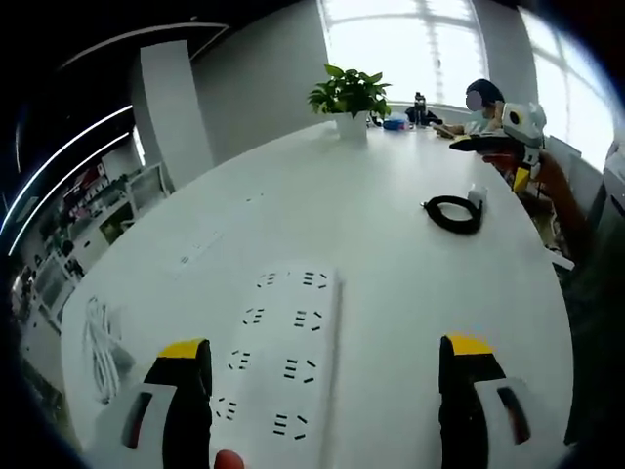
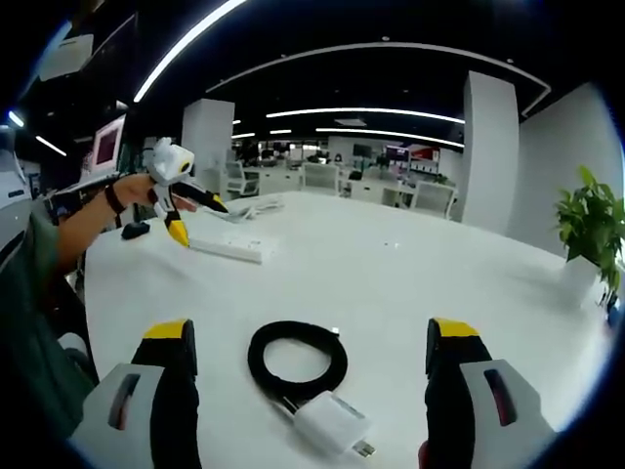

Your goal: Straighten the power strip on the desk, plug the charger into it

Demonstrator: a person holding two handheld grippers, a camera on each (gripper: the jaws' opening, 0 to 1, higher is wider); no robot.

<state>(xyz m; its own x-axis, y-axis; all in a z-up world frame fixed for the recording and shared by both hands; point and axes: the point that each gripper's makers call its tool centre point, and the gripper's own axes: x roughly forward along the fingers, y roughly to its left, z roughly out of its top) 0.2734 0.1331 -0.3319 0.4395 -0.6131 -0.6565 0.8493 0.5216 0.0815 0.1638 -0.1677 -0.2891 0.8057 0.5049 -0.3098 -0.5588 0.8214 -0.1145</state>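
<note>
The power strip [image 1: 278, 357] is seen lying flat on the white desk [image 1: 391, 274], directly ahead of the left gripper [image 1: 327, 366] and between its jaws, nearer the left jaw than the right. Its long axis is judged to run roughly along the gripper's line of sight, leaning slightly to the right as it recedes. The left gripper is held wide apart, with nothing between the jaws but the strip below; whether the strip is touched cannot be told. A bundle of white cable [image 1: 98, 342] is noted on the desk to the left of the strip. The charger [image 2: 332, 422], a white block with a coiled black cord [image 2: 296, 360], is found well apart from the strip across the desk, lying just ahead of the right gripper [image 2: 311, 366], between its spread, empty jaws; the metal prongs are turned toward the lower right of that view. From the right gripper view the strip [image 2: 231, 248] is seen far off beneath the left gripper [image 2: 176, 220]. The left gripper is judged much the nearer to the strip, the right to the charger. A potted plant [image 1: 350, 98] stands at the far edge of the desk beyond the strip.
</note>
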